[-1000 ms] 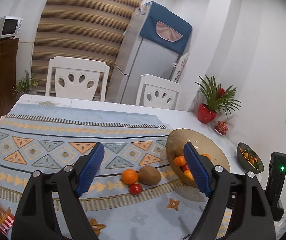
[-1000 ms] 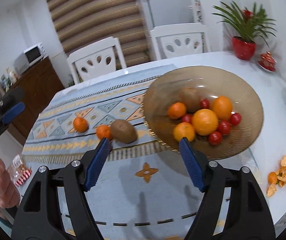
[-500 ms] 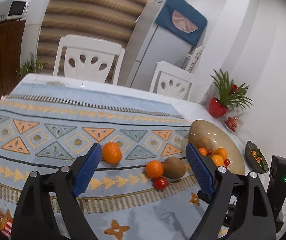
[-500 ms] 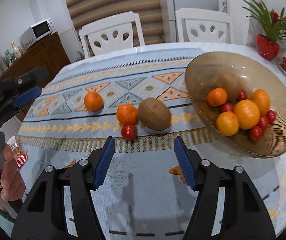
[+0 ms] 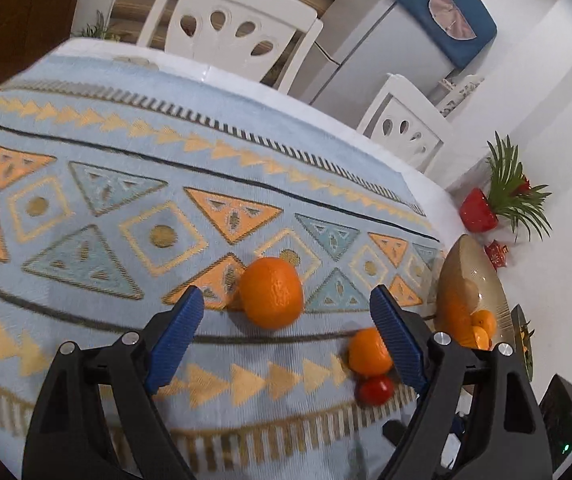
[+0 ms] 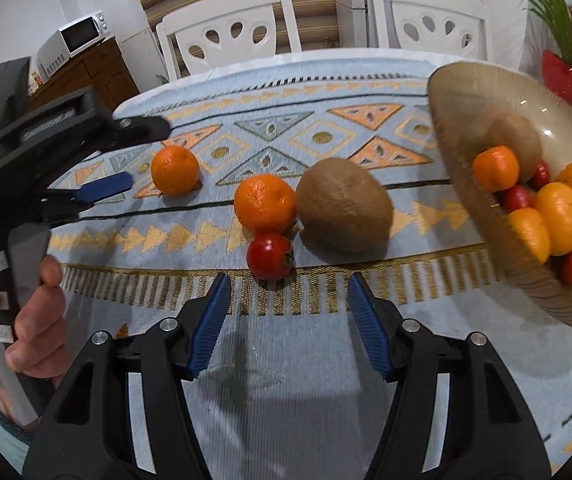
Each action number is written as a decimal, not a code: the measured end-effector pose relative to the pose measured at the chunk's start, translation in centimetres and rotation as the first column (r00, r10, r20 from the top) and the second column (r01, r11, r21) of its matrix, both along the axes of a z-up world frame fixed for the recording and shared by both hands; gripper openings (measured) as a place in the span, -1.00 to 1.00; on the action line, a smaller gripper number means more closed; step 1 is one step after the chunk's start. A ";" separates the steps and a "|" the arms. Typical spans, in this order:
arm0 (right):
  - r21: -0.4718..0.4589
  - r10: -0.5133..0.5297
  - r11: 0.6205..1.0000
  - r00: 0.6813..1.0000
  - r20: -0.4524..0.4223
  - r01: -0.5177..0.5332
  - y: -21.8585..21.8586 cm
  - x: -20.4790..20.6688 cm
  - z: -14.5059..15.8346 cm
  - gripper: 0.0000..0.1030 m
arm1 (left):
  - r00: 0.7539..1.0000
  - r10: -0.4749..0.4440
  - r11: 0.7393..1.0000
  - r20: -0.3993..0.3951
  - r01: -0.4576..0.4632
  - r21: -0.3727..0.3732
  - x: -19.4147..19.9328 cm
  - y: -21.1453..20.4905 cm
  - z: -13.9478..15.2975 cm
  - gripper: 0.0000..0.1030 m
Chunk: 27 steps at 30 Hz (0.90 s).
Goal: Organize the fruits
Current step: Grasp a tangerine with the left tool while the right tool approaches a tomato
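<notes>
The left gripper (image 5: pixel 282 332) is wide open, nothing in it, and an orange (image 5: pixel 272 298) sits on the cloth (image 5: pixel 86 208) just ahead of its fingertips, roughly centred between them. A second orange (image 5: pixel 369 351) and a small tomato (image 5: pixel 374 390) peek out right beside the right-hand finger, partly covered by it.

The right gripper (image 6: pixel 287 322) is spread open and empty too. Just past its tips is that tomato (image 6: pixel 270 255), touching the second orange (image 6: pixel 265 203) behind it, with a kiwi (image 6: pixel 343 206) pressed against both, a bit right of the fingers. The bowl (image 6: pixel 461 128) is far off to the right, already loaded with fruit.

Handling-wise, the orange looks light and firm with a pebbly skin the ribbed pads should hold fine. It will probably roll if nudged, so pinch across its widest part. The tomato is likely slick and squishable, so go easy.

Hard to see: the bowl's far side runs out of frame, its fruit is blurred, and the kiwi is hidden completely in the left view.
</notes>
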State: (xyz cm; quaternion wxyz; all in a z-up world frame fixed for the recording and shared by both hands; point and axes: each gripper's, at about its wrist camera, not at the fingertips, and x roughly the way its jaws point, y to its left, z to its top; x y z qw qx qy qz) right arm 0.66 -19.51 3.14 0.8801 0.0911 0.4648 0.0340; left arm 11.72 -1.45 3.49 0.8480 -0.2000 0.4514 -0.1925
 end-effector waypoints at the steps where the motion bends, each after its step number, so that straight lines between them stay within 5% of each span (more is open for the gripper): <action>1: 0.002 0.002 1.000 1.000 -0.006 -0.002 0.1 0.3 -0.3 0.21 | 1.000 -0.003 1.000 -0.010 0.003 -0.011 0.4 -0.2 -0.5 0.62; 10: -0.052 0.015 0.999 0.999 0.038 -0.013 1.3 1.1 -0.9 0.17 | 0.999 0.009 0.998 0.038 -0.011 0.069 1.3 -1.3 -2.4 0.58; 13: -0.089 0.011 0.996 0.999 0.045 -0.007 1.7 1.1 -1.0 -0.10 | 0.997 0.009 0.994 0.081 -0.018 0.109 1.1 -1.9 -2.0 0.58; 15: -0.089 0.014 0.996 0.999 0.046 -0.010 1.7 1.2 -1.1 -0.29 | 0.996 -0.003 0.989 0.086 -0.010 0.147 1.0 -2.6 -2.0 0.40; 19: -0.059 0.011 0.998 0.999 0.043 -0.009 1.3 1.3 -1.2 -0.31 | 0.995 -0.031 0.976 0.099 0.009 0.217 0.8 -3.7 -2.0 0.15; 24: -0.066 0.011 0.998 0.999 0.045 -0.008 1.3 1.2 -1.1 -0.34 | 0.994 -0.035 0.972 0.104 0.010 0.235 0.6 -3.7 -1.9 0.01; 27: -0.073 0.017 0.997 0.999 0.052 -0.013 1.4 1.2 -1.1 -0.42 | 0.995 -0.028 0.972 0.099 0.004 0.235 0.7 -3.6 -2.1 -0.24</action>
